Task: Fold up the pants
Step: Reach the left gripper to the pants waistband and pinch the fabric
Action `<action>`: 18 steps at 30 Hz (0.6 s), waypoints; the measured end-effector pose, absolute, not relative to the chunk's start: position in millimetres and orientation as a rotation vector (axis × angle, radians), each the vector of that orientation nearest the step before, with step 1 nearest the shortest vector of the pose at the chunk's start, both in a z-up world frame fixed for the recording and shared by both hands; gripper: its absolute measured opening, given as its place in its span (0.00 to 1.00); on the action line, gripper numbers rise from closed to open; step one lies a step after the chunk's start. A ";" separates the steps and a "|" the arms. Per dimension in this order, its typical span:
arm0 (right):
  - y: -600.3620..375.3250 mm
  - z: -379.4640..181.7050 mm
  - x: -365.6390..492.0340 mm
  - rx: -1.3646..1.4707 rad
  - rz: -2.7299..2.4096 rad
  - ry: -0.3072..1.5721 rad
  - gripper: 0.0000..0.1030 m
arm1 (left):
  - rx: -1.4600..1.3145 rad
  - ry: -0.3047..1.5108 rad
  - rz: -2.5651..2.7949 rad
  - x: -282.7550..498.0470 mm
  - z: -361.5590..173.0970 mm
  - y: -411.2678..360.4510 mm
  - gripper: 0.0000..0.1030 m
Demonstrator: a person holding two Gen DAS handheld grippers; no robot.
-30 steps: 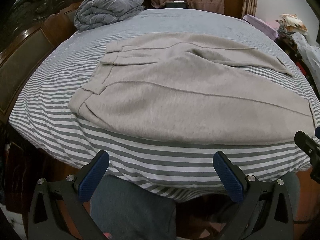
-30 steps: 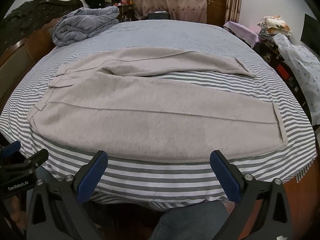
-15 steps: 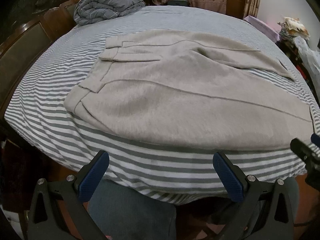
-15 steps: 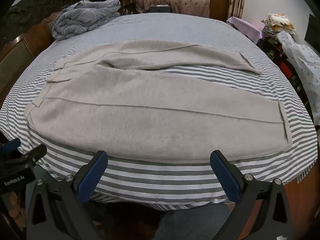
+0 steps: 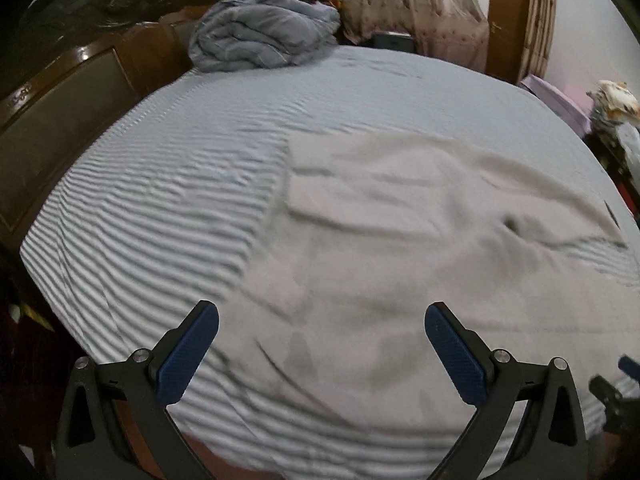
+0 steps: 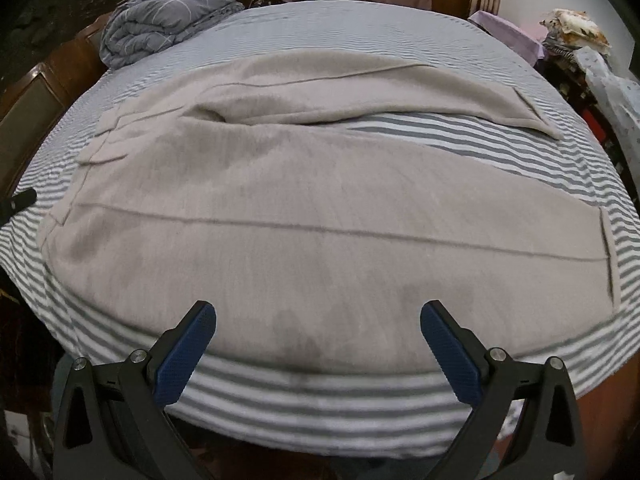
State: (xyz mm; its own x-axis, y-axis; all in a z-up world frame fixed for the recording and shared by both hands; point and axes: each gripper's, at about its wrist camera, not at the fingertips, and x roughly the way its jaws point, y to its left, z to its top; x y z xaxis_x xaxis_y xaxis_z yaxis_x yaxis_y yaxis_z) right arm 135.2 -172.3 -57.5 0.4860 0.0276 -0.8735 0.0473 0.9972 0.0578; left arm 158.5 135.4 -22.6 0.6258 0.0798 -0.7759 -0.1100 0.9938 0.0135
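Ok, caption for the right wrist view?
Open right gripper above beige pants spread flat on the striped bed.

Blur and cut-offs on my feeds
My left view smears the pants and bed sheet; its right edge crops the other gripper.

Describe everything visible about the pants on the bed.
The pants are light beige-grey, of soft fleecy-looking fabric, spread flat on the striped bedsheet. The waistband lies left, the cuffed hems right. A raised seam runs along each leg. The legs splay apart, showing sheet between them. Both claws are open and hold nothing.
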 end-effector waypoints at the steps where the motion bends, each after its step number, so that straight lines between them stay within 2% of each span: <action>1: -172.6 -58.9 141.3 0.084 -0.007 1.069 0.98 | -0.039 0.880 0.105 171.1 -19.6 144.5 0.96; 7: -172.0 -62.7 178.4 0.113 -0.014 1.055 0.99 | -0.100 0.891 0.083 244.4 -14.0 191.7 0.81; 9: -171.2 -63.3 190.6 0.114 -0.042 1.046 0.99 | -0.126 0.909 0.068 269.1 -16.9 203.3 0.73; 12: -169.5 -65.9 207.3 0.085 -0.061 1.047 0.99 | -0.191 0.962 0.038 309.0 -28.8 219.6 0.63; 14: -168.4 -65.9 216.8 0.046 -0.077 1.041 0.99 | -0.258 1.006 0.003 335.8 -39.5 229.5 0.61; 18: -173.5 -63.1 233.0 0.037 -0.105 1.038 0.99 | -0.381 1.058 -0.047 377.9 -60.3 244.2 0.50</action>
